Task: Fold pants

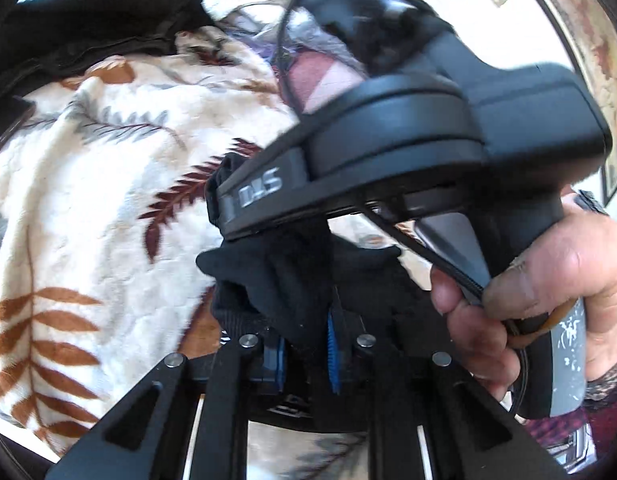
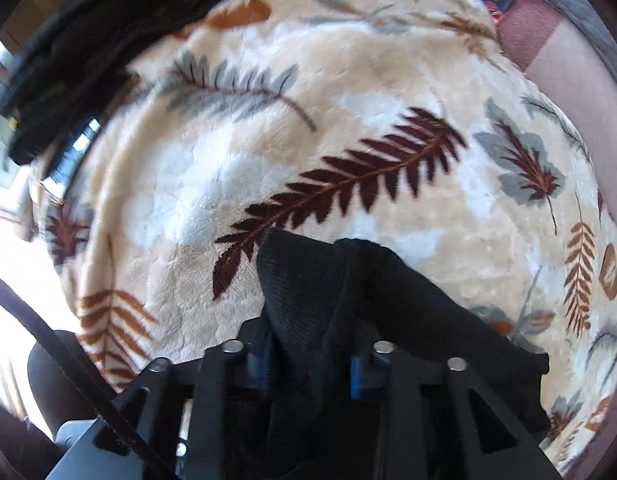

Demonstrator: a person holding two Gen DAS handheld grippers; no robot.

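Both grippers clamped on black pants over a leaf-print blanket point(image 2: 348, 92), cream plush with rust, maroon and grey fern fronds. Left gripper point(image 1: 306, 354) pressed together on a bunched fold of the black pants point(image 1: 276, 280), blue pads point(image 1: 332, 356) nearly meeting with fabric squeezed between them and spilling out ahead of the fingertips. Directly ahead of that fold, and blocking much of the left wrist view, the other gripper's black body point(image 1: 408, 132), gripped from the right side by a person's hand point(image 1: 548, 280) curled around its handle, a thin black cable running down past the fingers. Right gripper point(image 2: 312, 364) likewise pinching the pants point(image 2: 308, 292), blue pads point(image 2: 354, 376) close in on a thick ribbed wad that rises between them and drapes off to the right over the blanket. No earlier picture to judge motion by; jaws of both narrow and full of cloth. Beyond the held fold, at the blanket's far left edge, a second dark heap of clothing point(image 2: 80, 52), seen in the left wrist view too point(image 1: 88, 36), lying well apart from the grippers. At the blanket's far right edge, a pinkish-mauve patch of bedding point(image 2: 548, 52). Past the blanket, on a pale wall, a framed picture point(image 1: 588, 60) in the left wrist view. Both views blurred, fine detail of the fabric edges hard to tell.
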